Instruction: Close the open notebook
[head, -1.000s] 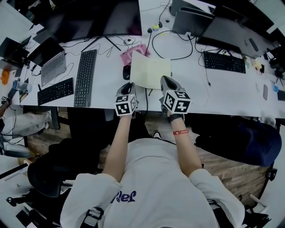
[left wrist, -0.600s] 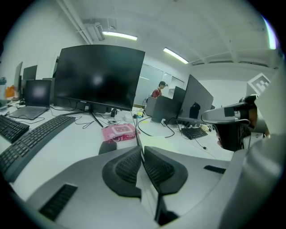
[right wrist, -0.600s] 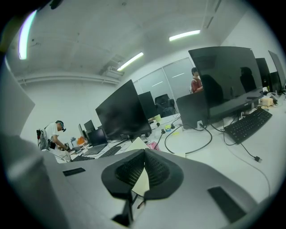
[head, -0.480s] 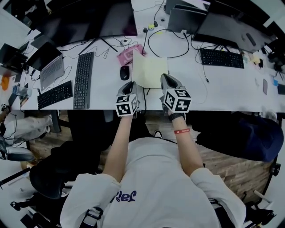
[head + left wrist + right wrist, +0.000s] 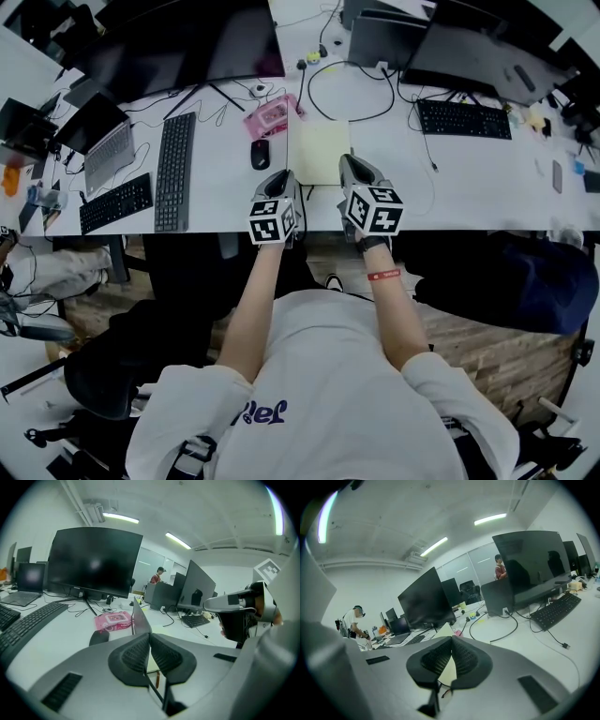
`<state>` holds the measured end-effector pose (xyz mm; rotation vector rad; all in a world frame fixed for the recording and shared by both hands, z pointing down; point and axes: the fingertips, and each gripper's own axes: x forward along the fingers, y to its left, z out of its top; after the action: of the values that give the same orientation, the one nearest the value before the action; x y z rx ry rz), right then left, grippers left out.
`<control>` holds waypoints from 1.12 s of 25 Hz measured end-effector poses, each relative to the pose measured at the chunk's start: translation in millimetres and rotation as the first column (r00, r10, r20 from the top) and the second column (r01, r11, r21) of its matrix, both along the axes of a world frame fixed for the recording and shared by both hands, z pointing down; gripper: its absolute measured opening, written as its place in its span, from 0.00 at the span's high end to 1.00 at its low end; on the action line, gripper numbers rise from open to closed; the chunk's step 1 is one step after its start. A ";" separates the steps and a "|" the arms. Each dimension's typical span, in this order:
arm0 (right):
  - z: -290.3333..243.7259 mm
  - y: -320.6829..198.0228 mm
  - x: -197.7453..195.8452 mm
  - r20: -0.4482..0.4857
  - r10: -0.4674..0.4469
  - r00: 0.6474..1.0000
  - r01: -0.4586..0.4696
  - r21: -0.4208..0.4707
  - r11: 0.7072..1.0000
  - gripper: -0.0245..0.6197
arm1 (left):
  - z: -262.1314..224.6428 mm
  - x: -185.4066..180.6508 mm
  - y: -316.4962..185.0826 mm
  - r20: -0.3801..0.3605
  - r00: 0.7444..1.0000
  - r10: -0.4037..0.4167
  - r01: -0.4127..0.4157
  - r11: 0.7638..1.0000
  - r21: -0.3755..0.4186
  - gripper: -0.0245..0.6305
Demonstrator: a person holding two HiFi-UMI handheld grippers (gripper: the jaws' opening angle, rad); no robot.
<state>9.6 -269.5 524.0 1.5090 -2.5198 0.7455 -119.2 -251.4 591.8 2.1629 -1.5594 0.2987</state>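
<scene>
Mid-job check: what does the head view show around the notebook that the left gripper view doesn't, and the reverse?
Only the head view: the whole notebook from above, its yellow page flat, with the left gripper at its near left corner and the right gripper at its near right. Only the left gripper view: the cover standing nearly upright, its lower corner between jaws that are closing. Both: the mouse and the pink pack left of the notebook.

Long white desk (image 5: 487, 178) noted, dark monitors (image 5: 187, 42) ranged along it; wood-plank floor (image 5: 487, 366) seen beneath; ceiling strip lights (image 5: 120, 518) lit; walls (image 5: 370, 588) pale.
</scene>
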 end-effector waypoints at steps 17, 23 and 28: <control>2.0 1.5 14.4 -0.016 0.029 0.999 -0.028 0.002 1.000 0.94 | -2.1 22.2 -1.2 -0.032 0.999 0.045 -0.044 0.999 0.015 0.92; 0.6 2.7 17.5 -0.012 0.037 0.999 -0.037 0.002 0.999 0.94 | -3.0 32.5 -0.9 -0.022 0.997 0.070 -0.069 0.997 0.014 0.92; 2.5 3.0 23.8 -0.008 0.049 0.999 -0.049 -0.001 0.999 0.94 | -1.3 42.0 -1.4 -0.010 0.996 0.090 -0.090 0.996 0.016 0.91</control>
<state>33.3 -266.5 526.5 1.5759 -2.4841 0.7462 -77.2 -252.9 590.5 2.2472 -1.4655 0.3044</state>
